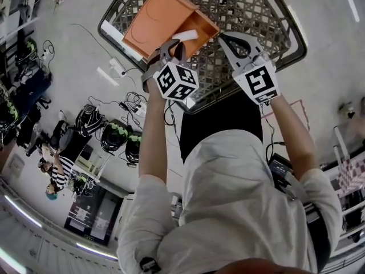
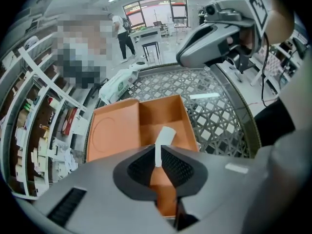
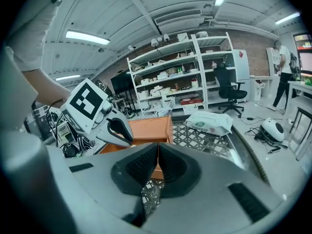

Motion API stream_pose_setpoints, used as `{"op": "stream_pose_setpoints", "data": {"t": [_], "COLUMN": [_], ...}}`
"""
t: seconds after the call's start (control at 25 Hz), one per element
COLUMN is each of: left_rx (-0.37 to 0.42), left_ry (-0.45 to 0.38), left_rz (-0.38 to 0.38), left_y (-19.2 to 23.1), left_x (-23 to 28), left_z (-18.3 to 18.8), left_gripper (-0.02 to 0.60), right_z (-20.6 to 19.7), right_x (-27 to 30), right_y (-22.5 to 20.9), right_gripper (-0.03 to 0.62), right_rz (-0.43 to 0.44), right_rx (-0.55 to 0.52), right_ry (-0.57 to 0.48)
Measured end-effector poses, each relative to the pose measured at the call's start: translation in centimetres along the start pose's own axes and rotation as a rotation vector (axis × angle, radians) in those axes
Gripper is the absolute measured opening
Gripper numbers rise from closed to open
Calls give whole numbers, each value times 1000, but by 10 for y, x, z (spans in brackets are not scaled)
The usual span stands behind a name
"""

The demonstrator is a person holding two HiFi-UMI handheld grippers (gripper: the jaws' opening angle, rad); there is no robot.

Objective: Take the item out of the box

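An open orange box [image 1: 165, 16] lies on a round metal lattice table [image 1: 245, 10], its lid folded flat to the left. My left gripper [image 1: 173, 45] hangs over the box's near wall, shut on a thin white strip [image 1: 185, 35]. In the left gripper view the white strip [image 2: 163, 140] stands upright between the pads of my left gripper [image 2: 157, 152], above the box [image 2: 161, 116]. My right gripper [image 1: 228, 39] hovers over the lattice just right of the box. In its own view my right gripper [image 3: 157, 150] is shut with nothing in it.
A white packet of wipes [image 3: 209, 122] lies at the table's far edge, beyond the box [image 3: 141, 128]. A loose white strip [image 2: 204, 96] rests on the lattice [image 2: 214, 116]. Shelves [image 3: 180, 67] and an office chair [image 3: 226, 89] stand behind. Bags and cables [image 1: 114, 130] cover the floor at left.
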State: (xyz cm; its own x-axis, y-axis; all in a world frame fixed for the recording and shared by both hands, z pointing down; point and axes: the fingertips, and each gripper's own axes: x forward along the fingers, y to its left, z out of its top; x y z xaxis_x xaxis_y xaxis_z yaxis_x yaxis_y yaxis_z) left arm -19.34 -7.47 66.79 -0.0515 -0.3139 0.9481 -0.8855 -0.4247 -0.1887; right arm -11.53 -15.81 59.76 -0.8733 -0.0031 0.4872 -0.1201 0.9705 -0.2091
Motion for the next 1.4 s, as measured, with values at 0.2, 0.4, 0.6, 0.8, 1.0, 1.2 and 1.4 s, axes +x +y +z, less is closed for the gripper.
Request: {"op": "stream_pose_setpoints", "data": {"t": [0.2,0.4,0.6,0.8,1.0,1.2,1.4], "left_rx": [83,142,183,211,232,246,258], "left_ry": [45,94,121,147,171,202,226], "left_rz": [-19,-35,-38,-33,-35,-33,-24], "left_y": [-4,-13,-12,-13,-14,-15,-14], "left_x": [12,24,32,39,46,52,55], "left_z": [-1,-6,-6,-7,-6,-6,-3], "left_gripper": [48,88,106,107,107,114,115], "right_z": [-5,-15,-18,-25,-29,-31,-34], "right_x": [-4,-11,-14,-18,-22,-30,-41], "right_y": [-9,-15,-20,-19,-22,-27,-38], "right_gripper": [5,5,5,5,5,5,5], "right_rz": [-19,-43,-54,-56,-63,-72,-90], "right_rx": [13,34,47,56,63,63,75], "right_ry": [6,4,3,8,7,16,25]}}
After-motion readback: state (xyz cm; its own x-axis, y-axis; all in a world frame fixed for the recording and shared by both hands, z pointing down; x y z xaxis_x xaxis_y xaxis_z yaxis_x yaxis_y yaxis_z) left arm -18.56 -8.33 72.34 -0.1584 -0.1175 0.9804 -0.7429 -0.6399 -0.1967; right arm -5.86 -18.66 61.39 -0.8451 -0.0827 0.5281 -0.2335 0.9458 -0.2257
